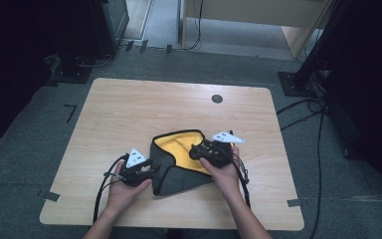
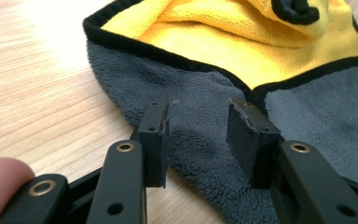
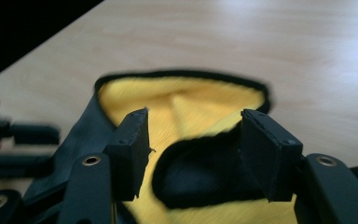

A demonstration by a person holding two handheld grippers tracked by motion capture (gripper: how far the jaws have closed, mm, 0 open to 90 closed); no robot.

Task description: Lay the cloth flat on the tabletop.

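on the table (image 1: 129, 109), both grippers, left (image 1: 151, 168) & right (image 1: 195, 151), gape w/ nothing pinched, over the grey/yellow cloth (image 1: 179, 164).

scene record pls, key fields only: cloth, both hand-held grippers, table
cloth: grey and yellow cloth with black edging, partly folded, yellow side showing on top, lying near the table's front edge
left hand-held gripper: jaws apart, over the cloth's grey part, nothing pinched
right hand-held gripper: jaws apart, above the yellow side and a folded-over black-edged corner, no grip
table: wooden table, dark round spot near the far edge
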